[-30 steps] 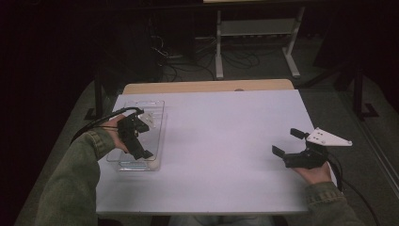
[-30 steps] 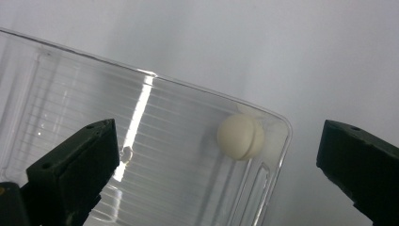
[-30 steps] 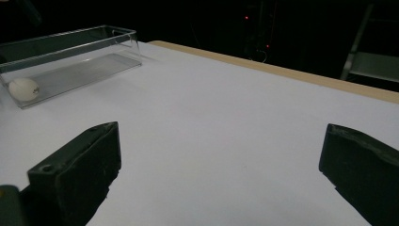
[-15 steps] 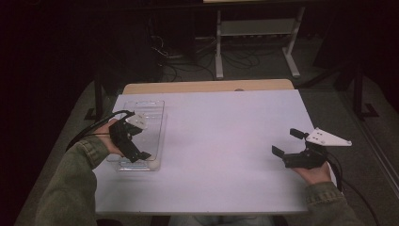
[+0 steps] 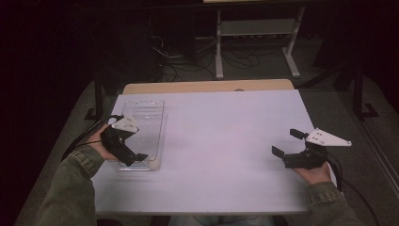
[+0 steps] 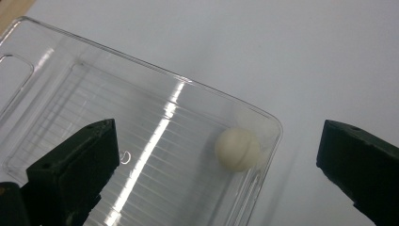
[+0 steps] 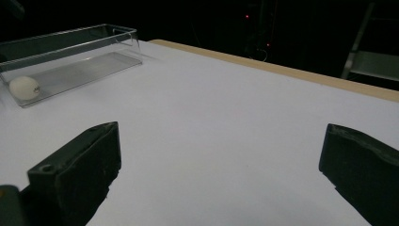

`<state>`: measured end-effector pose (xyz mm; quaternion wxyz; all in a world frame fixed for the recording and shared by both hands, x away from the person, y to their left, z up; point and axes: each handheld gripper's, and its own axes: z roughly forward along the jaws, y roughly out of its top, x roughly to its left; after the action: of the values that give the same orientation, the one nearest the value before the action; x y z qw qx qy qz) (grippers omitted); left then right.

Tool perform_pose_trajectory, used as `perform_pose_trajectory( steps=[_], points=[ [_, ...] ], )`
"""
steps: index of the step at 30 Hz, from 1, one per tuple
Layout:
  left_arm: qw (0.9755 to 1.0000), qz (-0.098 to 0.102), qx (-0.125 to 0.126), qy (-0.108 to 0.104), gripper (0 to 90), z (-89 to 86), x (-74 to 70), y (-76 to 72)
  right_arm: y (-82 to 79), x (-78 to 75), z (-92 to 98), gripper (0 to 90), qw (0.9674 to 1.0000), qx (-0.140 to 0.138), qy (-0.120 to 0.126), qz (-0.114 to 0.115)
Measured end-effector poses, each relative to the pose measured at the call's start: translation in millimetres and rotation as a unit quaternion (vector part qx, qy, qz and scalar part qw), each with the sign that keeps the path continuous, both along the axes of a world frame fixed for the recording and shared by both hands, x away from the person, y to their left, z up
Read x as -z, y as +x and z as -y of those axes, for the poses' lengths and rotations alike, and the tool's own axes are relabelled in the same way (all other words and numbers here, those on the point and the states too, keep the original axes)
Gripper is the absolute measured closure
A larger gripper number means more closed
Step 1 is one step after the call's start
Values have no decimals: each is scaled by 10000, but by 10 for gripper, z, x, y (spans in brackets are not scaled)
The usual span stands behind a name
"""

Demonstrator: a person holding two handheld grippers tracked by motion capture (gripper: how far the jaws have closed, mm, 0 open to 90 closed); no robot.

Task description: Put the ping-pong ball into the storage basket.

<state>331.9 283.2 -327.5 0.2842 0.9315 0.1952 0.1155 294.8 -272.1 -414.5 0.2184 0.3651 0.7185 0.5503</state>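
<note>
The white bench [image 5: 226,141] fills the middle of the high view, bare over most of its top, with a strip of pale wood along its far edge. At the left of that view, the clear plastic tray [image 5: 143,117] lies lengthwise on it, its far end empty and unobstructed. The person's left gripper [image 5: 134,157] hangs over the tray's near end, at the lower left of the frame, its jaws spread wide and holding nothing. At the lower right of the high view, the right gripper [image 5: 287,143] sits just above the bench, well apart from the tray, its jaws likewise spread and empty, pointing across the bare surface. The smallest thing is the white ball [image 6: 237,149], which in the left gripper view rests inside the tray, tucked into a rounded corner and touching or nearly touching the wall, right of centre in that frame and between the two open jaws but farther off. In the right gripper view the same ball shows at the far left, in the tray's near end. Judged from this, the ball lies in the tray and neither gripper grips it; whether the work is a pick-up about to start or a drop-off just done, I cannot tell.
</note>
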Motion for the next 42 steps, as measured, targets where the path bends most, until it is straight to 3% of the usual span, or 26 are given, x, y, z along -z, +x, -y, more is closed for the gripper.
perform_pose_trajectory(
  steps=[9, 13, 23, 25, 26, 28, 30, 36, 39, 42],
  points=[
    [9988, 172, -144, -431, 0, -105, 71, -90, -1, 2, 1, 0, 10000, 13, -11, -1],
    [9956, 411, -265, -797, 0, -159, 79, -143, 0, 4, 0, 0, 10000, 18, -18, -5],
    [9918, 579, -430, -1059, 0, -220, 158, -260, -1, 3, -5, 0, 10000, 30, -39, 7],
    [9892, 647, -439, -1238, 0, -225, 198, -298, -3, 2, -4, 0, 10000, 33, -37, 8],
    [9892, 647, -439, -1238, 0, -225, 198, -298, -3, 2, -4, 0, 10000, 33, -37, 8],
    [9862, 700, -463, -1426, 0, -221, 251, -331, -1, 4, -1, 0, 10000, 36, -35, 6],
    [9859, 720, -477, -1434, 0, -219, 278, -336, -2, 5, -3, 0, 10000, 31, -38, 7],
    [9815, 816, -601, -1626, 0, -237, 321, -349, -4, 7, -8, 0, 10000, 26, -44, -1],
    [9769, 933, -771, -1759, 0, -270, 370, -369, -5, 9, -11, 0, 10000, 12, -49, 4],
    [9698, 1082, -914, -1987, 0, -298, 399, -411, -2, 12, -11, 0, 10000, 11, -55, 7]
  ],
)
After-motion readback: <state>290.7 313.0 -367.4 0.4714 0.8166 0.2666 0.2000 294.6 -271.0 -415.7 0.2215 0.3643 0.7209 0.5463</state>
